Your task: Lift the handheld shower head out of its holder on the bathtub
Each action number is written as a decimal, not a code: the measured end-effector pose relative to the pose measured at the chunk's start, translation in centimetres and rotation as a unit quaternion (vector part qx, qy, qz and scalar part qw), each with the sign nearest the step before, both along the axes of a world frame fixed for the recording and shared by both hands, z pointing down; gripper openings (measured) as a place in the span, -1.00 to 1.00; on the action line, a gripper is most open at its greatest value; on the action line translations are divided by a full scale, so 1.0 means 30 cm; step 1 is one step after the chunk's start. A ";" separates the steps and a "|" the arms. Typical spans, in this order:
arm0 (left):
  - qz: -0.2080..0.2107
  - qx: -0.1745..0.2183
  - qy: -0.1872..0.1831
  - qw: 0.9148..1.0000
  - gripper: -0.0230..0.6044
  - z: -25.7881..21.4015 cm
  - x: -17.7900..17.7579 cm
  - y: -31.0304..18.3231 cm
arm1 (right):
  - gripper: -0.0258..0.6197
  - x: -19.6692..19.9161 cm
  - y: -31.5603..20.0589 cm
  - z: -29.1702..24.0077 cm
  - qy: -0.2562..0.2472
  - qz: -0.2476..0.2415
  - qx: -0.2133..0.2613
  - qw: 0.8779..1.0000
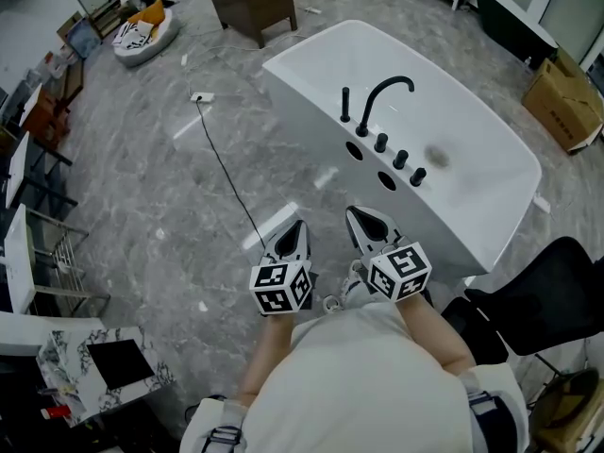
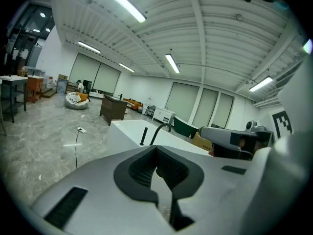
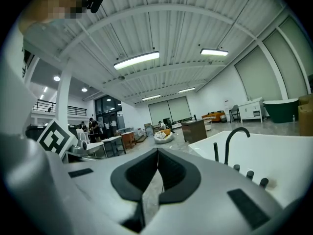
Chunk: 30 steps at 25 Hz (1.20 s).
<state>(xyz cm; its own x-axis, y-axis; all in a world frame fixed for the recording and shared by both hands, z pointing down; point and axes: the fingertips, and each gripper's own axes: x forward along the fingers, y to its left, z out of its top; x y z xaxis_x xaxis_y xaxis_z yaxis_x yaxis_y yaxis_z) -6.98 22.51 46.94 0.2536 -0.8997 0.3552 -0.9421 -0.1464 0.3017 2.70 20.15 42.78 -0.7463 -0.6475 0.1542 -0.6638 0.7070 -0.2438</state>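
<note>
Two claws are held side by side in front of the person's torso, above the grey floor [image 1: 189, 215], both aimed at the white bathtub [image 1: 307, 111] and well apart from it. The left claw [image 1: 294, 226] has its jaws pressed together with nothing between them, and the right claw [image 1: 363, 217] is likewise closed and empty. The black handheld shower head [image 1: 345, 105] stands upright on the tub's near deck, just left of the curved black faucet [image 1: 385, 90], with a row of black knobs [image 1: 400, 159] running beyond it.
</note>
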 end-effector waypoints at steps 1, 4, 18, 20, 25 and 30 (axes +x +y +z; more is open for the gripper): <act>-0.002 0.000 0.001 1.000 -0.86 0.000 -0.009 0.000 | -0.86 -0.008 -0.001 0.001 0.003 -0.002 0.000 1.000; -0.009 -0.001 0.006 1.000 -0.86 -0.001 -0.027 -0.008 | -0.86 -0.022 -0.016 0.006 0.004 -0.005 -0.007 1.000; -0.014 -0.008 0.005 1.000 -0.86 0.031 -0.079 -0.172 | -0.86 -0.115 -0.194 -0.001 0.031 -0.024 0.025 0.999; -0.010 -0.009 0.000 1.000 -0.86 0.031 -0.087 -0.212 | -0.86 -0.138 -0.244 0.001 0.034 -0.026 0.030 0.999; -0.012 -0.014 -0.010 1.000 -0.86 0.035 -0.117 -0.334 | -0.86 -0.174 -0.390 0.001 0.025 -0.026 0.028 0.999; -0.019 -0.016 -0.010 1.000 -0.86 0.011 -0.157 -0.459 | -0.86 -0.202 -0.537 -0.017 0.026 -0.023 0.028 0.999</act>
<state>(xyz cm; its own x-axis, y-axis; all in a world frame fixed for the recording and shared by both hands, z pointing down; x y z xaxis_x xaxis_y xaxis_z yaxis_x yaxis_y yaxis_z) -11.69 8.75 47.26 0.2120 -0.8964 0.3893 -0.9529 -0.1012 0.2860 -3.35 4.04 42.26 -0.7680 -0.6207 0.1578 -0.6403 0.7491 -0.1698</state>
